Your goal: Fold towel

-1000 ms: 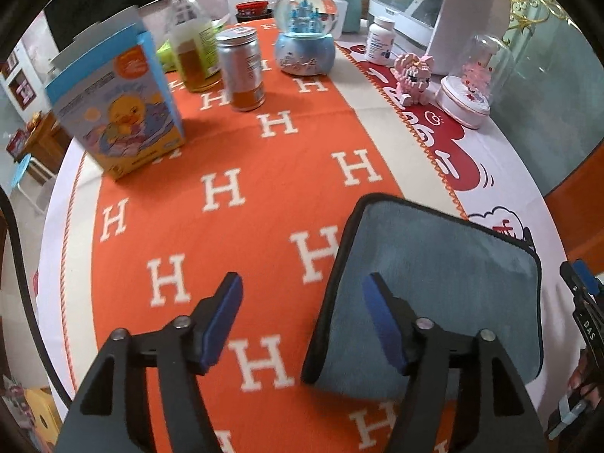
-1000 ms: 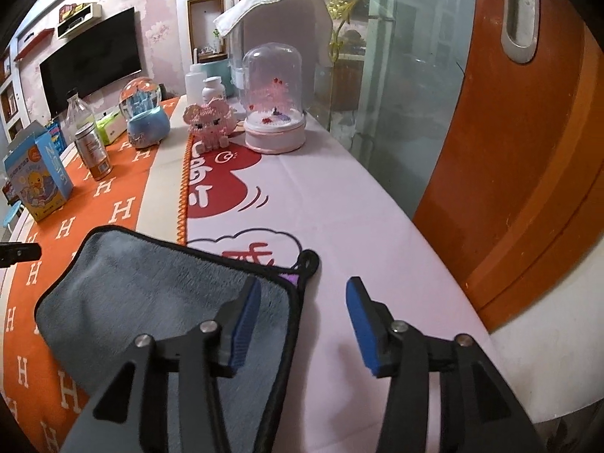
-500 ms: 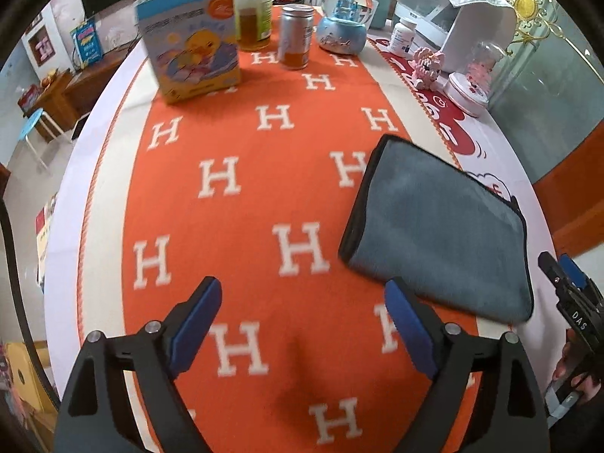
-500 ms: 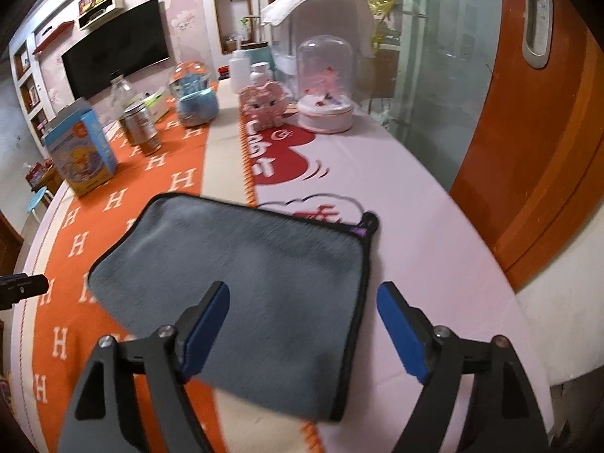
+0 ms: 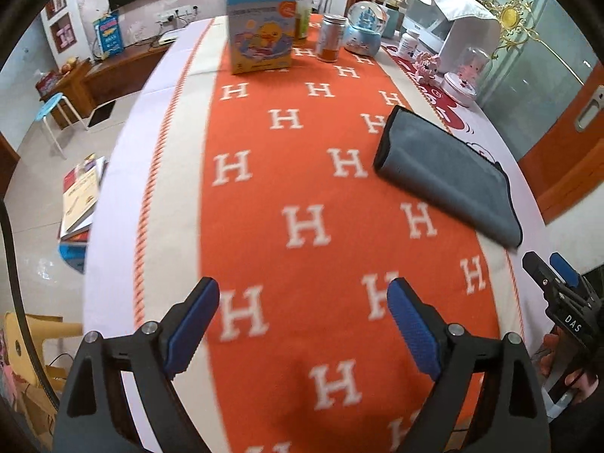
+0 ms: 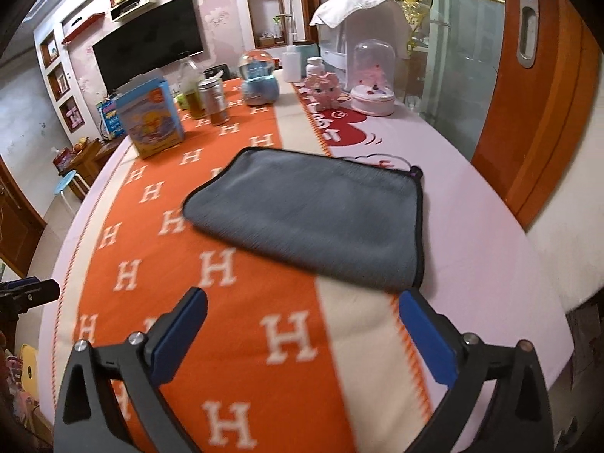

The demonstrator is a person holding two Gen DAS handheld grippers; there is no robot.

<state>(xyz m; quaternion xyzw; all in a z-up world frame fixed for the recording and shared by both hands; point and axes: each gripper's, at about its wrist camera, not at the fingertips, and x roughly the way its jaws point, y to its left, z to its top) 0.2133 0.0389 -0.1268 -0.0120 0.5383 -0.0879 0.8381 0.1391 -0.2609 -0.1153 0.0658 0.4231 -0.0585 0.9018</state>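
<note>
A grey towel (image 5: 445,173) with black trim lies folded flat on the orange H-patterned cloth (image 5: 302,196); it also shows in the right wrist view (image 6: 313,215). My left gripper (image 5: 302,324) is open and empty, well back from the towel near the table's front. My right gripper (image 6: 302,332) is open and empty, just short of the towel's near edge. The right gripper's tip shows at the right edge of the left wrist view (image 5: 555,275).
At the far end stand a blue duck box (image 5: 260,34), a metal can (image 5: 332,37), a snow globe (image 5: 364,34), a pink toy (image 5: 426,66) and a glass dome (image 5: 466,79). An orange door (image 6: 540,94) is at the right. A blue stool (image 5: 51,104) stands on the floor at left.
Both grippers have pulled back and away from the towel and opened wider. The towel now lies alone on the table, folded.
</note>
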